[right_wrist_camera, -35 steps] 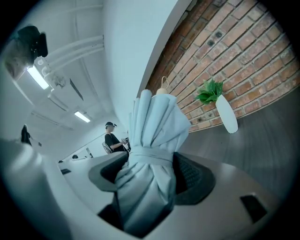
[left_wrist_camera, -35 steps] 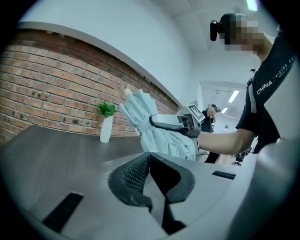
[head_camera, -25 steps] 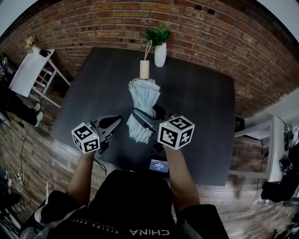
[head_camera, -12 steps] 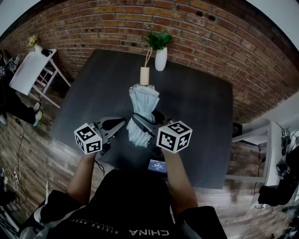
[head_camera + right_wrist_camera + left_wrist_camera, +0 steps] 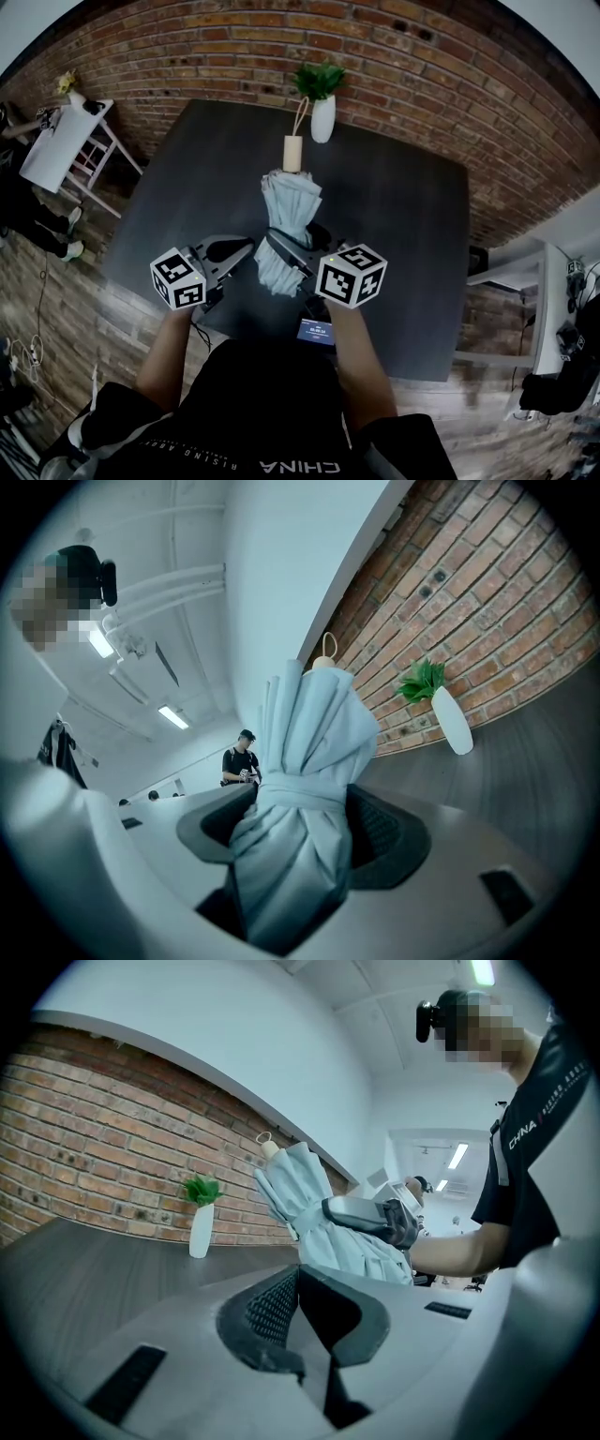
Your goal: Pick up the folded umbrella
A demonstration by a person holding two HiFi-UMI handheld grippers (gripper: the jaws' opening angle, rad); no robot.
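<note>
The folded pale-blue umbrella [image 5: 289,211] with its wooden handle [image 5: 292,153] points away from me over the dark table [image 5: 403,216]. My right gripper [image 5: 279,247] is shut on the umbrella near its strapped lower end. In the right gripper view the umbrella's cloth [image 5: 309,752] fills the gap between the right gripper's [image 5: 298,829] two pads. My left gripper [image 5: 236,247] hovers just left of the umbrella, shut, holding nothing. From the left gripper view, the left gripper [image 5: 298,1279] faces the umbrella [image 5: 305,1199] and the right gripper [image 5: 367,1219] clamped round it.
A white vase with a green plant [image 5: 322,112] stands at the table's far edge by the brick wall. A small device with a lit screen [image 5: 316,330] lies at the near edge. A white side table [image 5: 61,141] stands far left.
Almost nothing: the right gripper keeps its hold on the umbrella, the left stays beside it, and the head view has shifted slightly.
</note>
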